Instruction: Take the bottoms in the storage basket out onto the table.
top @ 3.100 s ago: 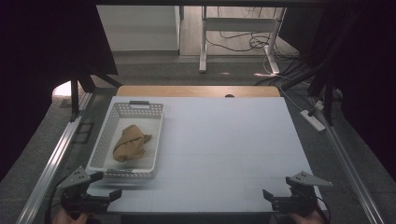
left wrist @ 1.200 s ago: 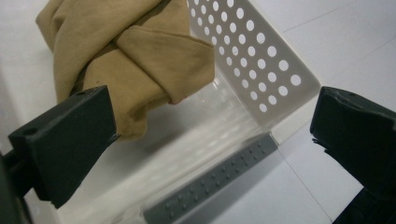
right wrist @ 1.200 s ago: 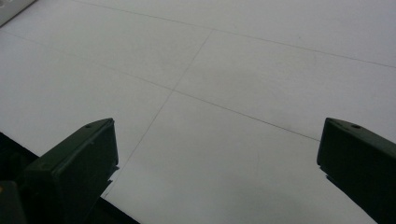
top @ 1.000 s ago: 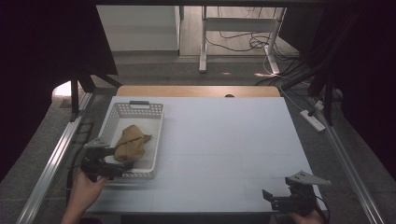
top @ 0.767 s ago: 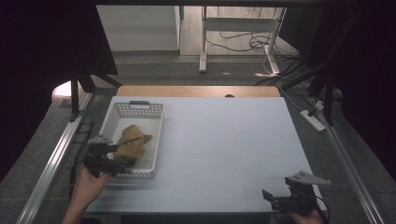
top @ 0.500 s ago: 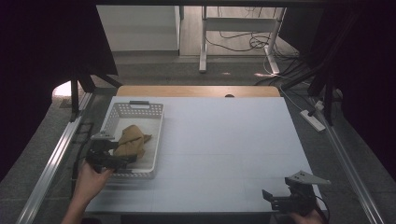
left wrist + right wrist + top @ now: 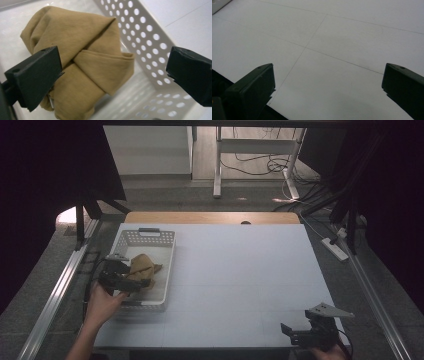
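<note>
A crumpled tan cloth [image 7: 142, 266] [image 7: 82, 62] lies in a white perforated basket [image 7: 165, 270] [image 7: 147, 40] at the table's left. My left gripper [image 7: 131, 281] [image 7: 112, 75] hangs over the basket's near left part, open, its jaws spread wide just above the cloth without touching it. My right gripper [image 7: 295, 335] [image 7: 327, 92] rests open near the table's front right corner, over bare white tabletop.
The white table [image 7: 240, 270] has a wooden strip [image 7: 210, 217] along its far edge. Metal rails [image 7: 55, 290] run down both sides. A power strip [image 7: 332, 248] lies off the right edge. Desk legs and cables [image 7: 260, 165] stand beyond.
My left gripper has moved from the front left corner forward and into the basket, ending above the cloth. The right gripper has stayed put.
</note>
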A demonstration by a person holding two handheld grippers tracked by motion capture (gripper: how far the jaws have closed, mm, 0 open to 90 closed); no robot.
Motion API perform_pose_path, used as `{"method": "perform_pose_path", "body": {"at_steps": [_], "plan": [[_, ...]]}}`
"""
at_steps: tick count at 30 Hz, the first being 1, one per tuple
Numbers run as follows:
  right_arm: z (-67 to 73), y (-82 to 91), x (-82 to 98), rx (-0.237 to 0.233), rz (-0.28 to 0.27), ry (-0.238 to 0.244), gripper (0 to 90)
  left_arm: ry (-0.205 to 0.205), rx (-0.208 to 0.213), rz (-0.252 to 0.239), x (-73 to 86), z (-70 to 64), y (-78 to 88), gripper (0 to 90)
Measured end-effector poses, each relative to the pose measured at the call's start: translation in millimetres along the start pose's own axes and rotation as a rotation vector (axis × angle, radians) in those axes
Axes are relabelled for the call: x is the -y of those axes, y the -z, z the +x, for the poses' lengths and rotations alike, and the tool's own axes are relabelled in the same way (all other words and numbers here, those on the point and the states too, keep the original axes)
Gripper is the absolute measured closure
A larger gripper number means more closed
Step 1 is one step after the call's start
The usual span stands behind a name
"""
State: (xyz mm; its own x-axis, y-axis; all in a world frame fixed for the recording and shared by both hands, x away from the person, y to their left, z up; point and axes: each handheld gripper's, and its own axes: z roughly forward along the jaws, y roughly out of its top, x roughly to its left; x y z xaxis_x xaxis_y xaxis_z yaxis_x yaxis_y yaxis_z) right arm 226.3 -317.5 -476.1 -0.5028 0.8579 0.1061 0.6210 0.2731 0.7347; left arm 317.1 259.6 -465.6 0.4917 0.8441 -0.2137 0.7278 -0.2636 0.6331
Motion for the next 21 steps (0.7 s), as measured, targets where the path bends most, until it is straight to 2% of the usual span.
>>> {"method": "perform_pose_path", "body": {"at_steps": [6, 8, 13, 17, 21], "plan": [[0.0, -0.3, -0.1, -0.001, 0.003, 0.000, 0.0, 0.008, 0.003, 0.018, -4.5, 7.1, -4.1, 0.0], [0.1, -0.5, -0.2, 0.000, 0.005, 0.001, 0.0, 0.000, -0.010, 0.030, -7.7, 7.4, -6.3, 0.0], [0.1, -0.7, -0.2, -0.001, 0.007, 0.002, 0.0, -0.002, -0.012, 0.039, -11.9, 8.4, -10.4, 0.0], [0.0, -0.7, -0.2, -0.002, 0.007, 0.001, 0.0, 0.007, -0.005, 0.002, -16.0, 9.3, -13.0, 0.0], [0.0, -0.7, -0.2, -0.003, 0.008, -0.001, 0.0, 0.009, -0.008, 0.029, -21.4, 9.4, -18.9, 0.0]]}}
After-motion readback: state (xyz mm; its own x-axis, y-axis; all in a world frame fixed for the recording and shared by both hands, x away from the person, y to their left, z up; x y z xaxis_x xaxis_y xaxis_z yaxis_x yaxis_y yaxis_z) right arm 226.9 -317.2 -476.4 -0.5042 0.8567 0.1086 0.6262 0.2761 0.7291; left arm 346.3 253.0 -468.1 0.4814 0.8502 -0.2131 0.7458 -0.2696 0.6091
